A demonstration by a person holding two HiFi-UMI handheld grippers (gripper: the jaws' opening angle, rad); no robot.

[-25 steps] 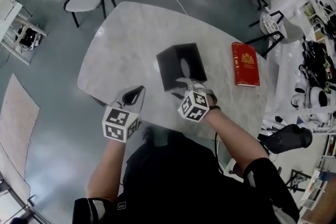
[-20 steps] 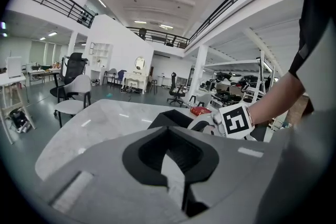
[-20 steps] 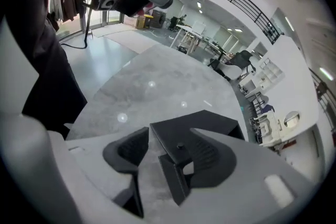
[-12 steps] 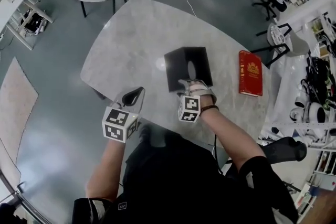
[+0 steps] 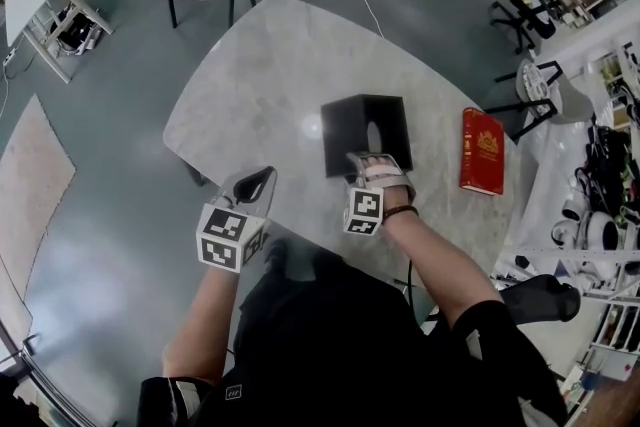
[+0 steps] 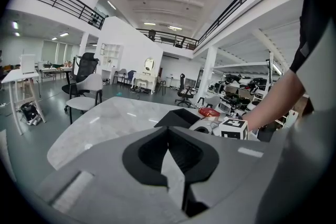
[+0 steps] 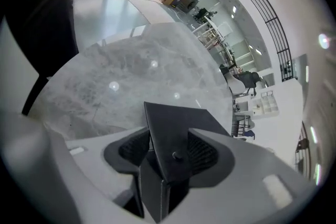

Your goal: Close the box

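Half done at best, by my reading: the box sits mid-frame on the table, and the right tongs clamp its flap at the near side; it looks not yet pressed flat. The left tongs are closed and empty, lower left of centre, by the table's near edge. Bare marble lies left of and above the box; a red book lies well apart at right.
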